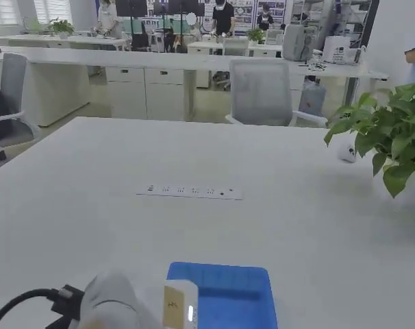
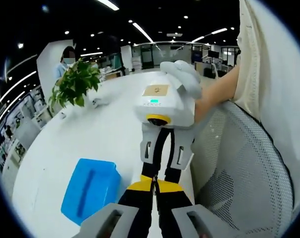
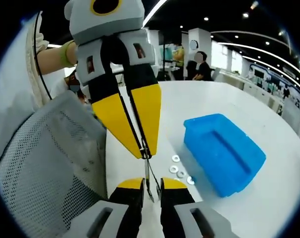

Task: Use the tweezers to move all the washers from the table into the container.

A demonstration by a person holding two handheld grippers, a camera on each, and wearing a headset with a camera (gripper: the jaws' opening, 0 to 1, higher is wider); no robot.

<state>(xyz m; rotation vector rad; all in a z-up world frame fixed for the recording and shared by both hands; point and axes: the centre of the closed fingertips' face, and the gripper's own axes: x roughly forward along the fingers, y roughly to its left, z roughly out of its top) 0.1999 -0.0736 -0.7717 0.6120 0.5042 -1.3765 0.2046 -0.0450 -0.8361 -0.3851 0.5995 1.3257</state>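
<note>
In the right gripper view, thin metal tweezers (image 3: 149,173) run between the two grippers, which meet tip to tip. My left gripper (image 3: 144,152) comes down from the top, its yellow jaws shut on the tweezers' upper part. My right gripper (image 3: 151,184) has its jaws a little apart around the lower end; contact is unclear. Several small washers (image 3: 175,158) lie on the white table beside the blue container (image 3: 222,151). In the left gripper view, my left gripper (image 2: 155,185) faces my right gripper (image 2: 157,174), with the container (image 2: 90,191) to the left.
The blue container (image 1: 221,295) sits near the table's front edge, a gloved hand (image 1: 111,298) to its left. A power strip (image 1: 190,192) lies mid-table and a leafy plant (image 1: 389,133) stands at the right. A mesh chair back (image 3: 46,158) is close behind the grippers.
</note>
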